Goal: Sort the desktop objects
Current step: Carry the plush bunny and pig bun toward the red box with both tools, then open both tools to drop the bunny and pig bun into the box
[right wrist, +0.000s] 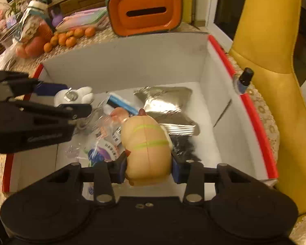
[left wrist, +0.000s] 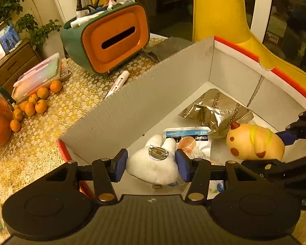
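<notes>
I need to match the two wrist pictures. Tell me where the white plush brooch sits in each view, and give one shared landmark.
Left wrist view: the white plush brooch is at bottom centre, clamped in the left gripper, over the box.
Right wrist view: it is at middle left, in that same gripper.
Shared landmark: the orange-fronted tissue box behind the cardboard box.

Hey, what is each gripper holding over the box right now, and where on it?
The left gripper pinches a white plush toy across its body. The right gripper pinches a tan plush toy across its sides, near one end.
</notes>
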The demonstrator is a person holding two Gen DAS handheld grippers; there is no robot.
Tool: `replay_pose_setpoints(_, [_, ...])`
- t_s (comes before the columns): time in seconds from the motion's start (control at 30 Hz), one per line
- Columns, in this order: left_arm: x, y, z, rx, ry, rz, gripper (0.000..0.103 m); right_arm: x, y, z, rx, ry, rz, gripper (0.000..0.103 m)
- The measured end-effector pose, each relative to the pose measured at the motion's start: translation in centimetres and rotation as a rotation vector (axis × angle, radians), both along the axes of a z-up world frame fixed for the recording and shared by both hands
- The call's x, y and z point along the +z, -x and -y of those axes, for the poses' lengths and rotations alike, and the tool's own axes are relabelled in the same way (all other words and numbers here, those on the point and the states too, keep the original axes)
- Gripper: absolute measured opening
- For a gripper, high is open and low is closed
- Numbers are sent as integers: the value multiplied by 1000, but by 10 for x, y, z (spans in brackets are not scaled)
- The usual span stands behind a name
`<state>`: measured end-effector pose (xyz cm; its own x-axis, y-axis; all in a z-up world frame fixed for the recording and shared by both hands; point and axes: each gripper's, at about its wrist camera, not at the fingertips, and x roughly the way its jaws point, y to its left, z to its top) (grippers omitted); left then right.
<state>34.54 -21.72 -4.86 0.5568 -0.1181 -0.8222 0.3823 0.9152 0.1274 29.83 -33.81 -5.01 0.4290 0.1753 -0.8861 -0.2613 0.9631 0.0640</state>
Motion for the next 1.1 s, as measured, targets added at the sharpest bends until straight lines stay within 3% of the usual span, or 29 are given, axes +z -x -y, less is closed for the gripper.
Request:
replay_pose_setpoints(0.53, [-17,-11,17,-43,-68,-64,51,-18,-6,-2,13,15,-45,41])
replay_pose_setpoints(0.8, [-20,-15,15,-35,-56,-110,51,-19,-7,-2,11,2,-55,45])
replay_pose_setpoints(0.97, [-16,-12,13,-31,-41,-97,56,-15,-5,-2,9,2,-31,59])
replay_pose_setpoints(1.1, [-12,-8,14,-41,-39,-78,60,-7,-3,2,1,-20,-12,64])
